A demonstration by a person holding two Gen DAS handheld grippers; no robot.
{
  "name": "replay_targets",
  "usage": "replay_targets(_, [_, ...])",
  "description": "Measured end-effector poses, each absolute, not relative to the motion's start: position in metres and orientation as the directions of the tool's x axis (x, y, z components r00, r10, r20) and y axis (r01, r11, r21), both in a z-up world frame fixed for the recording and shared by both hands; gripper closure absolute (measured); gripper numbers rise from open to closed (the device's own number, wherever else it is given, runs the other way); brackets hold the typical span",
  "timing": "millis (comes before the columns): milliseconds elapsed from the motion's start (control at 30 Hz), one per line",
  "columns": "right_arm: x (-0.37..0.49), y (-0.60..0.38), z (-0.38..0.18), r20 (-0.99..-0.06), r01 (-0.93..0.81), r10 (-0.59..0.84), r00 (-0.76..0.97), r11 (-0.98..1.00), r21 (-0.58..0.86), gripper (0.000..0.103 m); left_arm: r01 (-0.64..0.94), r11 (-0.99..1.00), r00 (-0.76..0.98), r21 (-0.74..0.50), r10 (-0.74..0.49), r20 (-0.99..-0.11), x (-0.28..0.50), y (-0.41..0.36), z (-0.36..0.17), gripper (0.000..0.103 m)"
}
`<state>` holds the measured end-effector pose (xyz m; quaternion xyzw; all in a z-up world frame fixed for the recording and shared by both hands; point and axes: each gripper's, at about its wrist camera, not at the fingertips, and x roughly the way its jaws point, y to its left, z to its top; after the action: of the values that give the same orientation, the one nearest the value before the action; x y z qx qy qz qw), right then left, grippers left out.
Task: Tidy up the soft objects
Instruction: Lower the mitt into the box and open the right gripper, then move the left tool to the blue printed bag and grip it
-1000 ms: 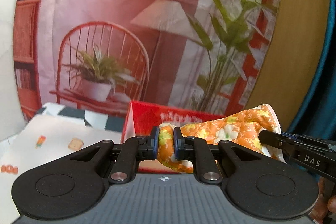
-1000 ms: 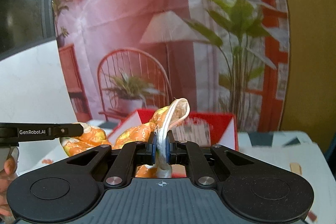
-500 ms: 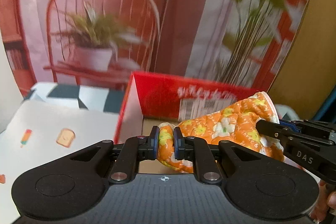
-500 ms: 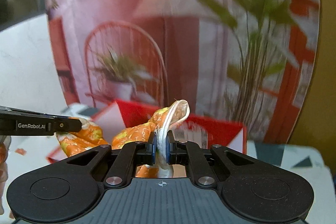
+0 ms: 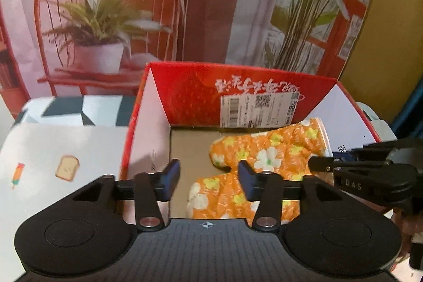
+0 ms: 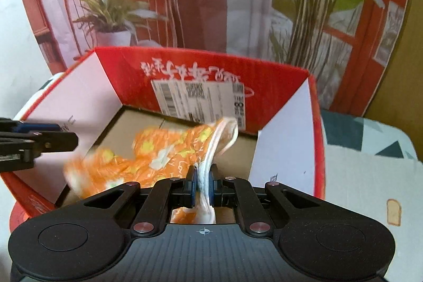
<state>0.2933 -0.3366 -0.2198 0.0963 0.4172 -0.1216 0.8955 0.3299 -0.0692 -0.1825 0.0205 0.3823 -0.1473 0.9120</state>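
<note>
An orange flowered oven mitt [image 5: 267,157] hangs inside an open red cardboard box [image 5: 211,91] with a brown floor. My left gripper [image 5: 208,176] is open above the box, its jaws apart over the mitt's thumb end, not holding it. My right gripper [image 6: 202,185] is shut on the mitt's white cuff edge [image 6: 211,160]; the mitt [image 6: 158,152] droops left from it into the box [image 6: 285,86]. The right gripper also shows at the right edge of the left wrist view [image 5: 325,165], and the left one at the left edge of the right wrist view [image 6: 71,142].
The box stands on a table with a white cloth printed with toast and ice-lolly pictures [image 5: 66,149] and a dark-and-white patterned mat [image 6: 370,134]. A printed backdrop of a chair and plants [image 5: 105,17] hangs right behind the box.
Both grippers came down over the box with the mitt. The left gripper has opened and let go of the mitt's thumb end, which dropped into the box. The right stays shut on the cuff.
</note>
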Motion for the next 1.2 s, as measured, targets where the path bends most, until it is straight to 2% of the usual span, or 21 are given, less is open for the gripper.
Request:
replay_targets(167, [0.303, -0.326, -0.219, -0.793, 0.282, -0.164, 0.586, 0.959, 0.011, 0.094, 0.288, 0.955, 0.683, -0.066, -0.253, -0.685, 0.323, -0.065, -0.174, 0.049])
replay_targets(233, [0.302, -0.323, -0.215, -0.787, 0.31, -0.206, 0.582, 0.95, -0.02, 0.084, 0.288, 0.955, 0.69, -0.071, -0.258, -0.676, 0.319, -0.061, -0.17, 0.049])
replay_targets(300, [0.299, -0.32, -0.209, -0.771, 0.321, -0.236, 0.592, 0.946, -0.043, 0.063, 0.286, 0.956, 0.697, -0.07, -0.258, -0.668, 0.315, -0.058, -0.168, 0.049])
replay_targets(333, [0.295, -0.317, -0.206, -0.757, 0.331, -0.256, 0.602, 0.942, -0.055, 0.061, 0.286, 0.956, 0.704, -0.071, -0.259, -0.661, 0.31, -0.055, -0.166, 0.049])
replay_targets(567, [0.244, -0.31, -0.178, -0.647, 0.347, -0.225, 0.728, 0.936, 0.065, 0.058, 0.281, 0.958, 0.736, -0.064, -0.257, -0.626, 0.271, -0.035, -0.157, 0.049])
replay_targets(867, [0.172, -0.273, -0.161, -0.526, 0.317, -0.217, 0.822, 0.943, 0.106, 0.056, 0.258, 0.964, 0.754, -0.067, -0.244, -0.611, 0.207, -0.011, -0.163, 0.049])
replay_targets(1033, [0.14, -0.246, -0.165, -0.506, 0.322, -0.216, 0.835, 0.938, 0.131, 0.056, 0.248, 0.966, 0.749, -0.075, -0.24, -0.618, 0.175, 0.0, -0.174, 0.049])
replay_targets(1200, [0.112, -0.222, -0.181, -0.524, 0.338, -0.202, 0.828, 0.924, 0.178, 0.056, 0.253, 0.962, 0.732, -0.097, -0.256, -0.631, 0.152, 0.008, -0.185, 0.049])
